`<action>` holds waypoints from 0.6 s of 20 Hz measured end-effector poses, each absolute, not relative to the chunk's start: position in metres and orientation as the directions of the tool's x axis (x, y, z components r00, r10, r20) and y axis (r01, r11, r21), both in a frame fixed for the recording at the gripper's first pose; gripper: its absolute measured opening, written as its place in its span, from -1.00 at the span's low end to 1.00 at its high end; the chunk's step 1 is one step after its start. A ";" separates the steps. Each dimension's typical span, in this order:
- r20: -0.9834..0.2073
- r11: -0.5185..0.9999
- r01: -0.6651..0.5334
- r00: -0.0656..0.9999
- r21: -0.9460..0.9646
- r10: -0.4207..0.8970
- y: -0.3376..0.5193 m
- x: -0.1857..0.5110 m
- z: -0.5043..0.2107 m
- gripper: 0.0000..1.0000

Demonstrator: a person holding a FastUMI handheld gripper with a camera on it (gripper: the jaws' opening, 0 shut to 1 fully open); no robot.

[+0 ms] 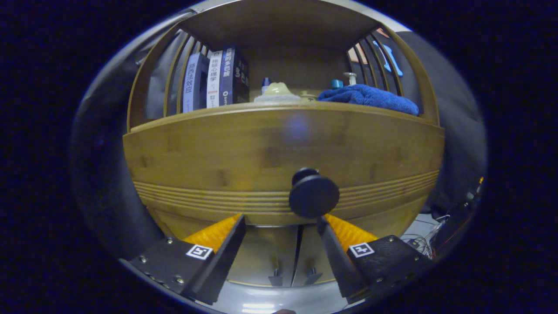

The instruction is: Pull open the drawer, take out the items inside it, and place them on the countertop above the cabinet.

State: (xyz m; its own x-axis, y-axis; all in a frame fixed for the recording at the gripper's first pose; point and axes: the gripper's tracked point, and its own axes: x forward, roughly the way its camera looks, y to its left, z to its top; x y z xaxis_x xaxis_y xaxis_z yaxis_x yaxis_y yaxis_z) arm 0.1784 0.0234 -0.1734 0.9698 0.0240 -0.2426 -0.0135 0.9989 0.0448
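Note:
A bamboo cabinet stands close in front of me. Its wide drawer front has grooved lines along the bottom and a round black knob right of its middle. My gripper is open, just below the drawer front. The knob sits just ahead of and above the right fingertip, not between the fingers. Nothing is held. The drawer's inside is hidden. The countertop runs above the drawer front.
On the countertop stand several books at the left, a pale lidded dish and small bottles in the middle, and a folded blue towel at the right. Two lower cabinet doors with small handles show between my fingers.

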 end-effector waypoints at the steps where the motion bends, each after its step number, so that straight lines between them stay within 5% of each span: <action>1: -0.253 0.999 -0.014 0.967 0.033 0.022 0.022 0.174 -0.176 0.96; 12: -0.205 1.000 -0.026 0.978 0.012 0.028 0.014 0.098 -0.085 0.96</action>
State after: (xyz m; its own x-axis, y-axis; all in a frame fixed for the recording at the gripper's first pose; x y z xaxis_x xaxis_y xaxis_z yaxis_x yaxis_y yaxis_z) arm 0.0978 0.0136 -0.0850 0.9783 0.0284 -0.2053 -0.0264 0.9996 0.0124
